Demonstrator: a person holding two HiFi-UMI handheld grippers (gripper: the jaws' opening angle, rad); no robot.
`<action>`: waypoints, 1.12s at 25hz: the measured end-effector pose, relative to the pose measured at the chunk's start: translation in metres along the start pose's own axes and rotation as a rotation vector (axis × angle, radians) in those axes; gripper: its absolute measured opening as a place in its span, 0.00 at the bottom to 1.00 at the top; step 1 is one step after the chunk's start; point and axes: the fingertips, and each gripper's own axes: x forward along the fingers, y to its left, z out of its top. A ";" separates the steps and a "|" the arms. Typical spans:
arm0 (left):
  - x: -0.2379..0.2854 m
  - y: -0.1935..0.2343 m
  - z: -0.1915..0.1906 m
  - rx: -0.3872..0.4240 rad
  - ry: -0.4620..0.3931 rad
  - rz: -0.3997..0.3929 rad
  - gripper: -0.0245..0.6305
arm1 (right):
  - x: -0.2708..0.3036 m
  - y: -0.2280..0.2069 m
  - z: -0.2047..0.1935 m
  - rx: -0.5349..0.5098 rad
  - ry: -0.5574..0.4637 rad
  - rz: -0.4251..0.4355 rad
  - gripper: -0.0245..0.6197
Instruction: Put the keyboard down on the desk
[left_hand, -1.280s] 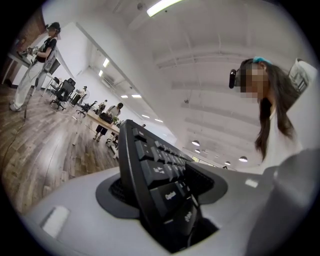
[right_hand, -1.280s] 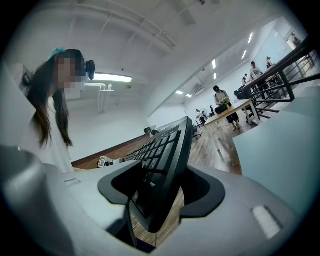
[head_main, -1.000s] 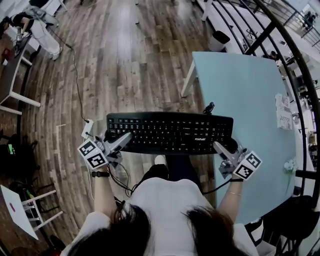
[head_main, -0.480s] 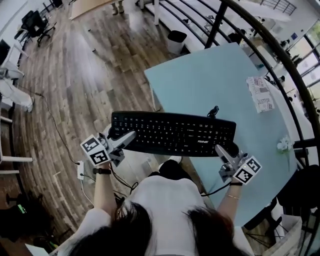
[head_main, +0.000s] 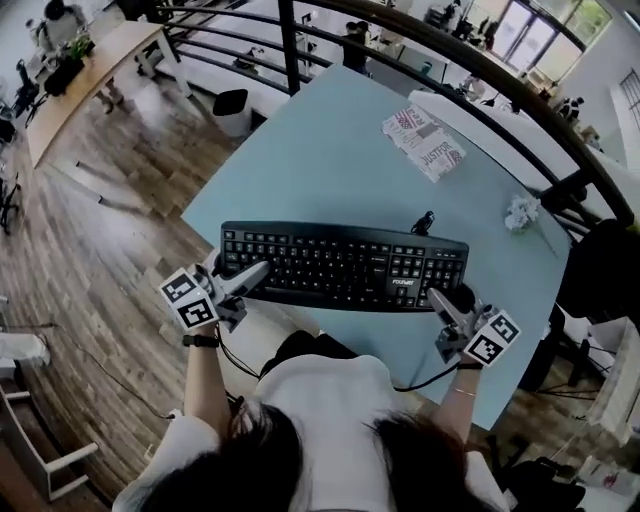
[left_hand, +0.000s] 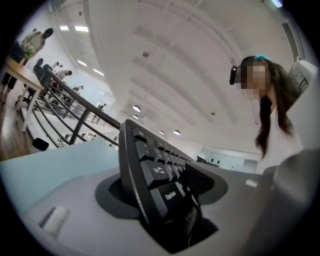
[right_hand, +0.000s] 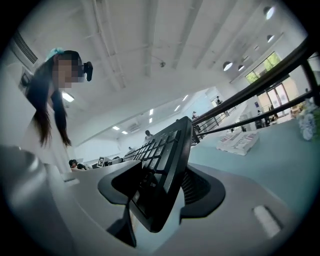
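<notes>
A black keyboard (head_main: 345, 264) hangs level in the air above the near part of the pale blue desk (head_main: 330, 150). My left gripper (head_main: 238, 280) is shut on its left end, and my right gripper (head_main: 445, 300) is shut on its right end. In the left gripper view the keyboard (left_hand: 157, 182) stands edge-on between the grey jaws, keys facing right. In the right gripper view the keyboard (right_hand: 160, 170) is clamped the same way, keys facing left. Its cable plug (head_main: 424, 219) sticks up at the far edge.
A printed packet (head_main: 423, 140) lies on the desk's far side and a crumpled white wad (head_main: 519, 212) sits near its right edge. A black railing (head_main: 420, 60) runs behind the desk. A black bin (head_main: 232, 105) stands on the wood floor at the left.
The person has turned toward the desk with the keyboard: it was mostly over the floor, and now the desk lies under most of it. Both grips are unchanged.
</notes>
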 end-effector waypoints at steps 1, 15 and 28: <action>0.012 0.001 0.002 0.000 0.019 -0.029 0.54 | -0.006 -0.002 0.000 0.006 -0.015 -0.031 0.38; 0.169 -0.005 -0.014 0.008 0.222 -0.353 0.54 | -0.097 -0.043 -0.007 0.068 -0.184 -0.367 0.38; 0.217 0.032 -0.002 0.010 0.290 -0.491 0.54 | -0.075 -0.048 -0.010 0.088 -0.241 -0.517 0.38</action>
